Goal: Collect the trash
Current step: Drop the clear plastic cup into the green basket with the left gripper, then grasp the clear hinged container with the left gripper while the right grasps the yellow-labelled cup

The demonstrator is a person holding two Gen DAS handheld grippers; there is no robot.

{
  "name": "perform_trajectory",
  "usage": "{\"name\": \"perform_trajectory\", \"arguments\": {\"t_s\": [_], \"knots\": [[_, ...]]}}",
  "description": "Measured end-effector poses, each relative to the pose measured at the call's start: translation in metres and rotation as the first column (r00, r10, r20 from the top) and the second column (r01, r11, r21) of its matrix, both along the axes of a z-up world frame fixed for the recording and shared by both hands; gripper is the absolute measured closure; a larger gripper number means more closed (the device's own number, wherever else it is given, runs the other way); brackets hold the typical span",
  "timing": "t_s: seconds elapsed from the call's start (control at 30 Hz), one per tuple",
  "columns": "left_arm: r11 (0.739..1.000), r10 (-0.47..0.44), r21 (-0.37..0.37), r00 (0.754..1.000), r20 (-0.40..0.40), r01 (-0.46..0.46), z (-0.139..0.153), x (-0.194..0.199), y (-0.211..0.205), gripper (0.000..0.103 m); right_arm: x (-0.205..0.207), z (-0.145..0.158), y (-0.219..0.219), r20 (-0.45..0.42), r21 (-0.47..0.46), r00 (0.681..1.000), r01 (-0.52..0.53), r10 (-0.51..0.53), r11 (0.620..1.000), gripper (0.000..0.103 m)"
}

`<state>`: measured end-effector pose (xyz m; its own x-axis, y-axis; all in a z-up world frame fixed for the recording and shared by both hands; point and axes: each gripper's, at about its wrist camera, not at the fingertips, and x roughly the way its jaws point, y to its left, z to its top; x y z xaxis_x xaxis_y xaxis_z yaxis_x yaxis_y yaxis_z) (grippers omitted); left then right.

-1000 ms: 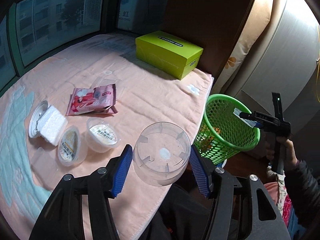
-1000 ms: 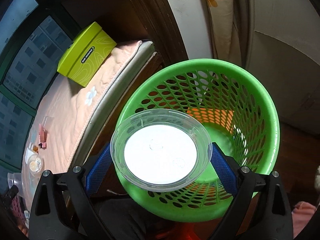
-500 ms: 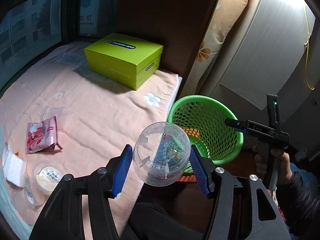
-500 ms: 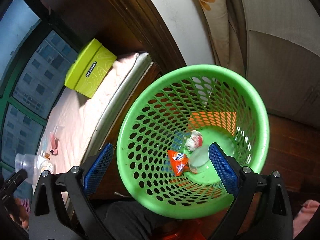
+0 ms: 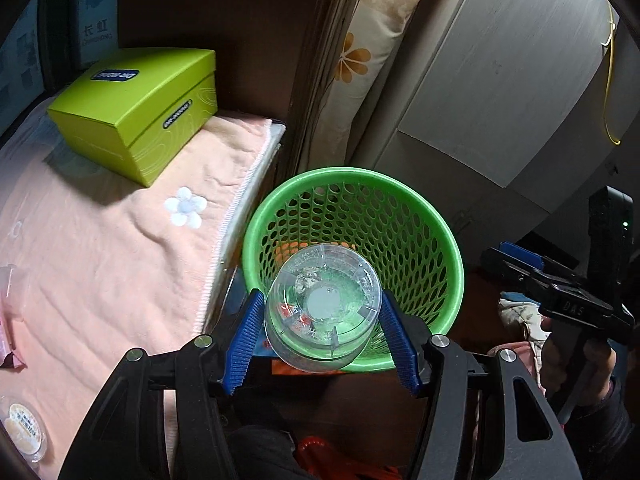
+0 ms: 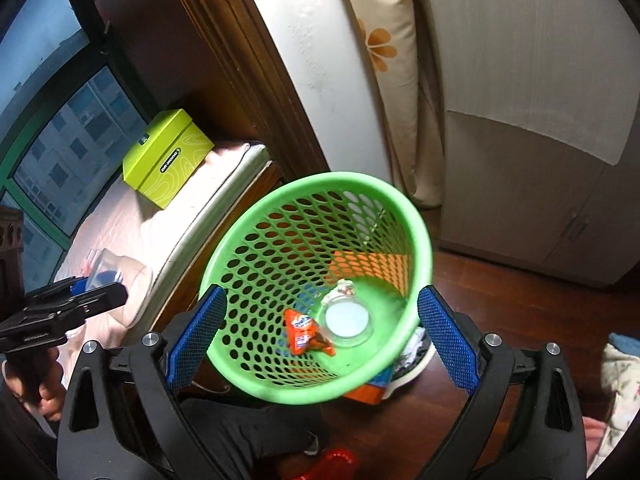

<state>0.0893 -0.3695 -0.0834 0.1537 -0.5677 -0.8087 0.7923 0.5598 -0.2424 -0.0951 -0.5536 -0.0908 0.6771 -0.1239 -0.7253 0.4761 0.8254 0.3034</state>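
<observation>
The green mesh wastebasket [image 6: 316, 288] lies just ahead of the right gripper [image 6: 322, 336], whose jaws stand wide apart and empty. On the basket floor rest an orange snack wrapper [image 6: 306, 332], a clear plastic lid [image 6: 347, 319] and a small crumpled wrapper [image 6: 345, 287] beyond it. The left gripper [image 5: 322, 340] clamps a clear plastic cup [image 5: 322, 312] between its blue pads, bottom toward the camera, over the basket's near rim [image 5: 352, 176]. Half a second ago this cup was held beside the basket over the bed edge; the right gripper has pulled back slightly. Left of the jaws, a lime-green box [image 5: 136, 112] sits on the peach blanket [image 5: 100, 248]. A sealed pudding cup [image 5: 25, 428] shows at the frame edge, partly cut off. Through the cup wall the contents blur.
</observation>
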Motion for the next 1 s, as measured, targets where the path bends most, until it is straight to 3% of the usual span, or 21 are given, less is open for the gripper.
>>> {"name": "perform_trajectory", "arguments": {"t_s": [0.27, 0.37, 0.53, 0.73, 1.0], "knots": [[0.999, -0.037, 0.021, 0.999, -0.031, 0.037, -0.015, -0.007, -0.040, 0.045, -0.014, -0.002, -0.003, 0.008, -0.004, 1.000, 0.008, -0.008, 1.000, 0.008], [0.999, -0.044, 0.015, 0.997, -0.056, 0.045, -0.021, -0.008, -0.048, 0.036, -0.017, -0.003, -0.003, 0.009, 0.001, 1.000, 0.004, -0.004, 1.000, 0.008], [0.999, -0.043, 0.007, 0.997, -0.056, 0.043, -0.025, -0.010, -0.051, 0.032, -0.019, -0.006, 0.002, 0.003, 0.013, 1.000, -0.004, 0.004, 1.000, 0.008], [1.000, 0.005, 0.011, 1.000, -0.013, -0.005, -0.012, -0.011, -0.021, 0.032, -0.016, -0.001, 0.018, 0.010, 0.008, 0.999, -0.041, 0.041, 0.999, 0.008], [0.988, 0.148, 0.024, 0.986, 0.076, -0.150, 0.012, -0.006, 0.060, 0.032, 0.007, 0.010, 0.060, 0.027, -0.009, 0.990, -0.136, 0.136, 0.991, 0.008]]}}
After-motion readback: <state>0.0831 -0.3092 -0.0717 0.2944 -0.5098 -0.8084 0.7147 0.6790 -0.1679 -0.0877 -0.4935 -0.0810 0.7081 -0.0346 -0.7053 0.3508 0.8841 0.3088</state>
